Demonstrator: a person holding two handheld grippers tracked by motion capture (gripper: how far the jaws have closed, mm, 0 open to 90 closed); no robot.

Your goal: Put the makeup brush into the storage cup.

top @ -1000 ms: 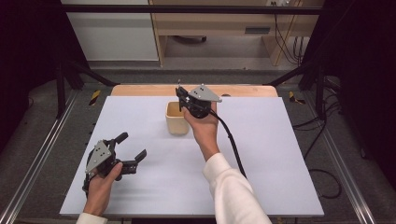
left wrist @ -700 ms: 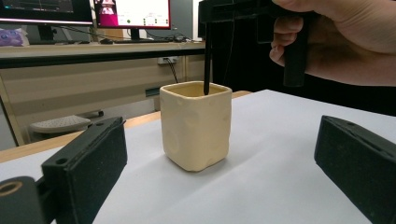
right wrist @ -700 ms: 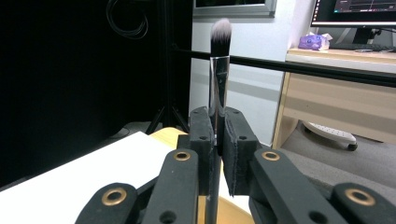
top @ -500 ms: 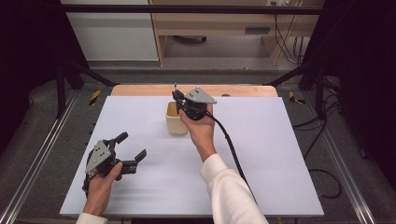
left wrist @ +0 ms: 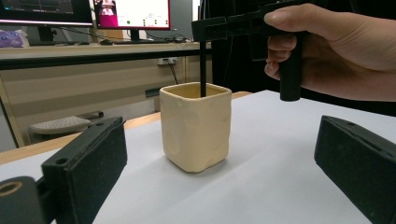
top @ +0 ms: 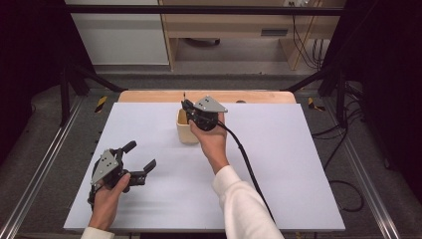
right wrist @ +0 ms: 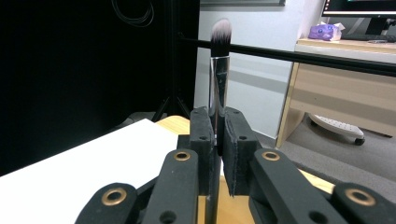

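My right gripper (top: 188, 110), jaws clamped on the brush (right wrist: 218, 70), has shifted slightly toward the cup (top: 185, 128); the handle now stands upright inside it, ready for release. My left gripper (top: 138, 157) rests wide open, empty

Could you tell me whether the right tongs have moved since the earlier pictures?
Yes, slightly: the right tongs have shifted toward the table's far edge, over the cream cup, gripping the brush.

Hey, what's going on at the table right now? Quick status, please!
Right gripper shut on makeup brush, handle end dipping into cream cup. Left gripper open, empty, low over the white mat. Nothing in the way.
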